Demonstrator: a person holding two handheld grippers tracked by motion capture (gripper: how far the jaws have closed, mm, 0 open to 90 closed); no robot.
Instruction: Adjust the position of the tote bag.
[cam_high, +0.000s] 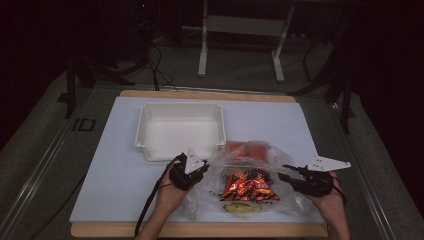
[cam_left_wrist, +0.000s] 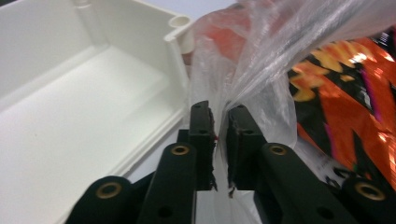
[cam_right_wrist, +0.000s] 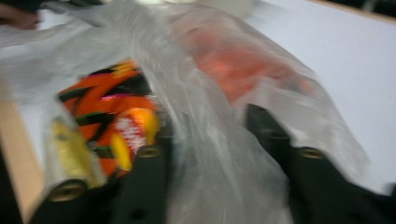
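Two tools hold a clear bag on the tabletop.
The left tool (cam_high: 196, 167) is closed on the edge of the bag (cam_high: 245, 165), pinching the film between its jaws just beside the white tray (cam_high: 142, 131). The right tool (cam_high: 286, 172) has bag film between its jaws (blurred, so I cannot tell if they press it). The bag lies on the tabletop (cam_high: 115, 165), orange snack packets (cam_high: 247, 186) inside.

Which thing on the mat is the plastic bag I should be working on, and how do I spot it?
Start from the white tray on the pale mat. Just to its right and nearer the person lies the clear plastic bag, crumpled, between the left claw and the right claw. It is see-through, with orange and black snack packets showing inside; the tray is opaque and holds nothing.
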